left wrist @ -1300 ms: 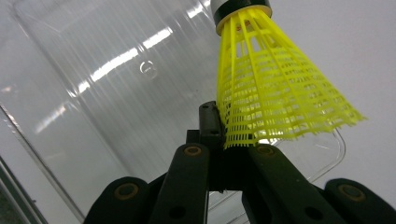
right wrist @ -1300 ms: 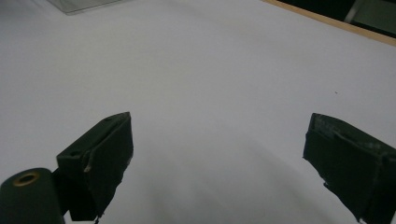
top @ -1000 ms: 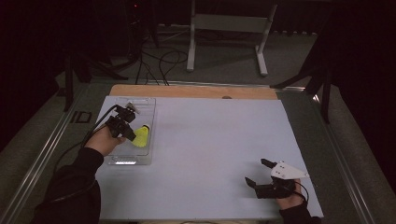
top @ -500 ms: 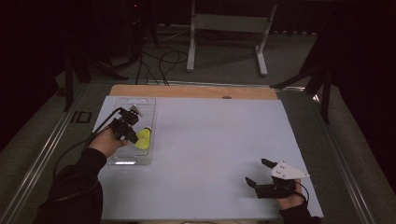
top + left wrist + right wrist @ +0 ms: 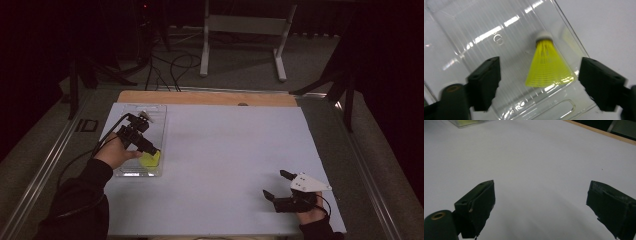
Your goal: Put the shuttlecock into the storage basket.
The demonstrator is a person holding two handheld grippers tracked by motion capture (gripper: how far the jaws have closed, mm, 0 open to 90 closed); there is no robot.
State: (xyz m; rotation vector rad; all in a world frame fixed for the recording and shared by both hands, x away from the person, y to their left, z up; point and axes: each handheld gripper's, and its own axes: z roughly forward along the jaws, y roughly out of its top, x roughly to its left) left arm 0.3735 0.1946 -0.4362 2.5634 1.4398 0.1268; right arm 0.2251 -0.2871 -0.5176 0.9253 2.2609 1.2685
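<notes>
The white table (image 5: 220,165) spreads wide in front of me, and at its left edge sits a clear plastic tray (image 5: 150,112), ribbed and glossy. My left gripper (image 5: 539,77) hangs just above that tray; its jaws have just been opening and now stand spread, with the yellow shuttlecock (image 5: 547,66) lying free between them, touched by neither pad. It rests on its side on the tray floor, near the tray's right wall, white cork tip (image 5: 544,37) pointing away from me and the skirt flared toward me.

I judge it feather-light, so any nudge will send it rolling on that slick plastic. The meshed skirt looks soft and easy to crush; I'd pinch it gently low on the skirt near the cork, or on the firm cork itself.

My right gripper (image 5: 281,184) rests on bare table, well apart at the right, jaws wide and holding nothing.
</notes>
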